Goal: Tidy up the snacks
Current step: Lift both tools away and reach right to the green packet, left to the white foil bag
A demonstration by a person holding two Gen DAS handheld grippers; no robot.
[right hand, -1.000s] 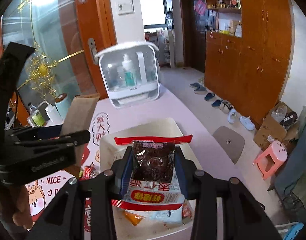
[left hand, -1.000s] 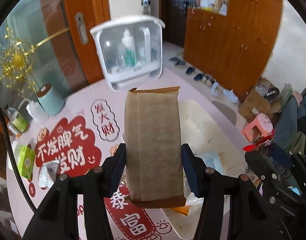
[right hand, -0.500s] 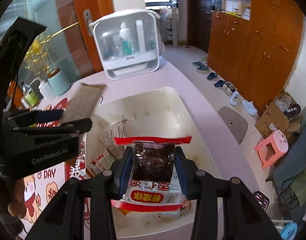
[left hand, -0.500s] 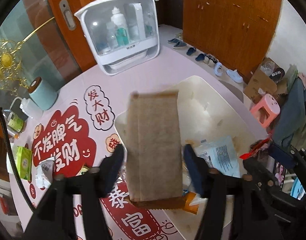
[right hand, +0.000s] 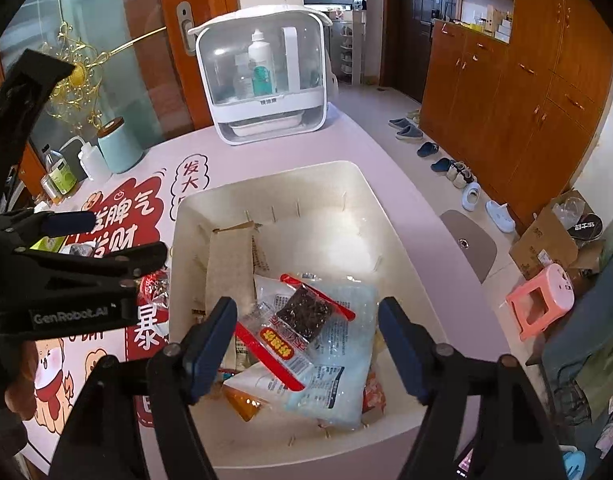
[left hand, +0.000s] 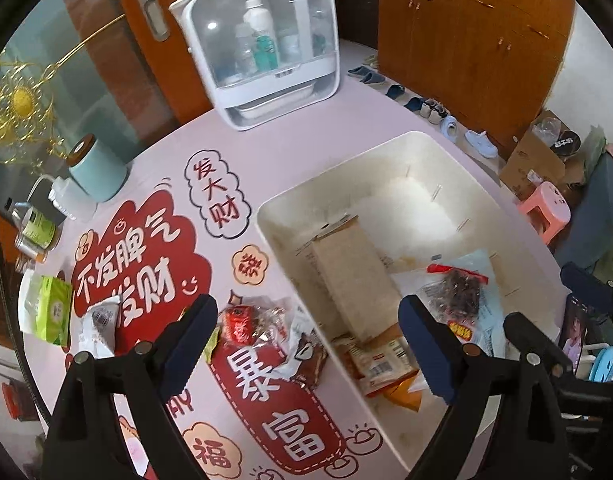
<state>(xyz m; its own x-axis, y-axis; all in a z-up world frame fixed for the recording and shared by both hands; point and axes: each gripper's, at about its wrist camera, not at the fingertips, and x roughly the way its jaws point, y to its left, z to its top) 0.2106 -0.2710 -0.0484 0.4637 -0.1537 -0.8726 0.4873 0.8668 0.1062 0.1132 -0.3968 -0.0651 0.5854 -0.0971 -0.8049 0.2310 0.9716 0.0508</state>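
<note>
White cosmetics case (right hand: 266, 80) seen at top centre on pink counter (right hand: 378, 152). Teal canister (right hand: 119, 146) and squeeze bottle (right hand: 93, 164) sit at left. Pink stool (right hand: 540, 304) and shoes (right hand: 446, 160) are seen on floor, right.

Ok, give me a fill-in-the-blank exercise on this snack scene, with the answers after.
1. The brown paper packet lies inside the cream ____.
2. Both the left gripper and the right gripper have their jaws ____.
3. The dark snack bag with red edges rests on top of a pale ____ packet.
4. Snacks not yet sorted, such as the red wrapper, lie on the pink ____.

Answers: bin; open; blue; table
</note>
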